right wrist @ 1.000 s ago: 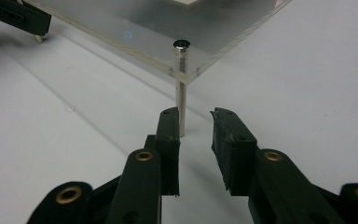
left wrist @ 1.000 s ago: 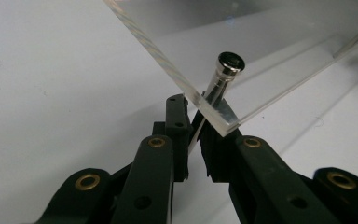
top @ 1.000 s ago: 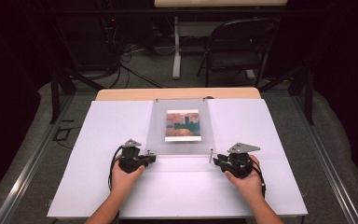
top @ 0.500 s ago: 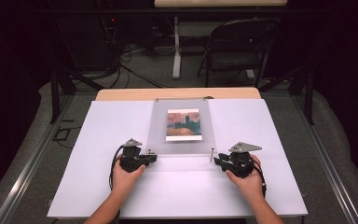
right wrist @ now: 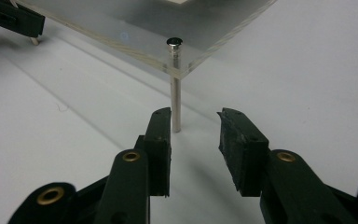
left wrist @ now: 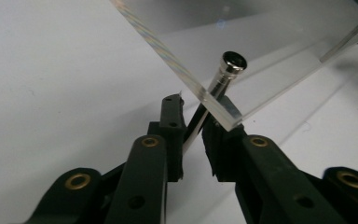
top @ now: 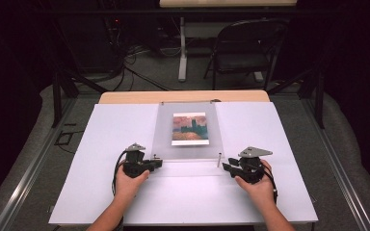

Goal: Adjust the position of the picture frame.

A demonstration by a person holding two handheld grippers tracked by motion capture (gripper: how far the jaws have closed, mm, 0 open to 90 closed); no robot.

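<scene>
Nearest the person, both hands are being kept still on the white table (top: 101, 192). The left gripper (left wrist: 192, 135) is being eased off the left pin (left wrist: 214, 88): its jaws have just been opening, the pin remains between them, leaning, and whether the pads are still pressing cannot be told. The right gripper (right wrist: 195, 140) is being released too; its jaws have just been opening and now stand clear of the right pin (right wrist: 175, 88), which is being left upright through the panel's corner.

Further out, the clear acrylic panel (top: 164, 139) is being carried on those two pins, near edge raised off the table, with the picture (top: 189, 128) lying under it. Since a second ago the panel has not shifted. Judgement: the standoffs are seated and the frame is being left to stand alone.
</scene>
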